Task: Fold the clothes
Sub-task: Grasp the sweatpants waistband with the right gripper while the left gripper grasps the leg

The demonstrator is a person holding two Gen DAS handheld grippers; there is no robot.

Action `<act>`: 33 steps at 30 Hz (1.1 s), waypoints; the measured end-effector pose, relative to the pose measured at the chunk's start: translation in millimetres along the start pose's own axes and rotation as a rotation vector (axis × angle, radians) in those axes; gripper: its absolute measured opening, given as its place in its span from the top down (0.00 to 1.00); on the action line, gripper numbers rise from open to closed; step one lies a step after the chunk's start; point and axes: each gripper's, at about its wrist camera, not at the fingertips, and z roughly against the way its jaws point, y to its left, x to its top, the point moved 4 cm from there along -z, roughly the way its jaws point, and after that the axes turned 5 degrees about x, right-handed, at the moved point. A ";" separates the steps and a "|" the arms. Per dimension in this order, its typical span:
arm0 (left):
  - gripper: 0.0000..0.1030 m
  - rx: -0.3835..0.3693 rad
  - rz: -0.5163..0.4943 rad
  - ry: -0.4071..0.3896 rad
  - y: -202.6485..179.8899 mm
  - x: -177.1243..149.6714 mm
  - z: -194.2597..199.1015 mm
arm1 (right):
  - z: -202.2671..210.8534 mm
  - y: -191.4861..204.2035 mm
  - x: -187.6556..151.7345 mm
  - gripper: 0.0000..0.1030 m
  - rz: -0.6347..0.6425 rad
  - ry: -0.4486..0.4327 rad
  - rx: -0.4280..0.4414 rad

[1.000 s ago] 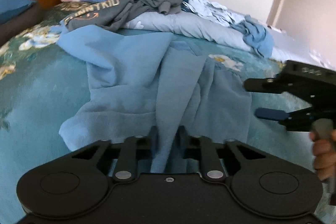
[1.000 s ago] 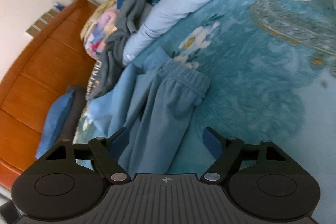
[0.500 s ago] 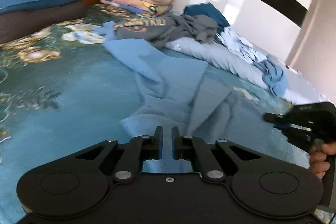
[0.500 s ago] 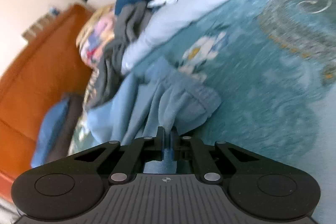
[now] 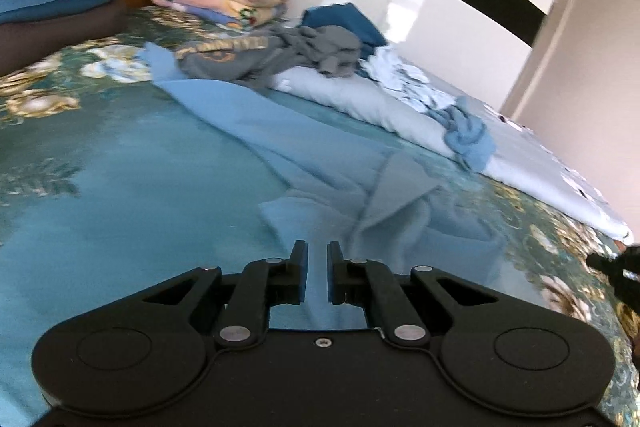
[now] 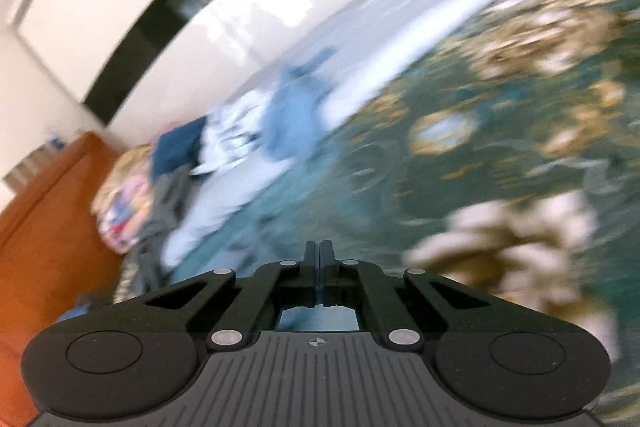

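1. While the light blue garment (image 5: 320, 163) lies stretched across the teal floral bedspread (image 5: 120, 187), running from about six o'clock to eleven o'clock in the left wrist view, the left gripper (image 5: 317, 267) pinches its near edge, its fingers drawn close with blue cloth between them.
2. The right gripper (image 6: 319, 255) has its fingers pressed together; a sliver of blue shows between and beneath them, so it seems to nip a thin fold of the same garment, though blur hides most of the cloth.
3. The right gripper also shows at three o'clock in the left wrist view, well apart from the left.
4. Risk: such a thin pinch may slip if the two hands pull apart hard, dropping one corner.
5. Risk: the garment's far end lies against the grey shirt (image 5: 248, 59) at eleven o'clock; dragging could tug that pile (image 5: 400, 83) along.
6. Risk: uneven lift would leave the twisted crease at centre folded in.
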 end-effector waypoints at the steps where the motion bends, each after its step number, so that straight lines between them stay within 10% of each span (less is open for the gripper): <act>1: 0.94 -0.007 -0.007 0.002 -6.6 2.0 -4.1 | 7.6 -8.9 3.0 1.00 -0.005 0.001 -0.018; 12: 0.53 0.011 -0.321 0.062 -81.7 27.4 -80.0 | -41.5 4.8 -27.5 0.98 -0.024 0.169 0.116; 21: 0.27 0.043 -0.466 0.136 -102.4 16.2 -141.6 | -105.4 37.2 -53.8 0.72 0.005 0.277 0.161; 26: 0.29 0.060 -0.511 0.157 -111.9 10.7 -164.3 | -131.6 43.8 -57.8 0.73 -0.008 0.314 0.136; 29: 0.51 0.059 -0.502 0.154 -116.6 11.1 -166.0 | -139.2 44.4 -61.4 0.82 -0.015 0.324 0.122; 31: 0.89 0.067 -0.461 0.133 -115.6 15.5 -159.1 | -140.8 44.6 -62.2 0.92 -0.021 0.321 0.117; 33: 0.92 0.075 -0.420 0.113 -114.6 20.0 -152.1 | -138.4 42.9 -60.0 0.95 -0.048 0.300 0.123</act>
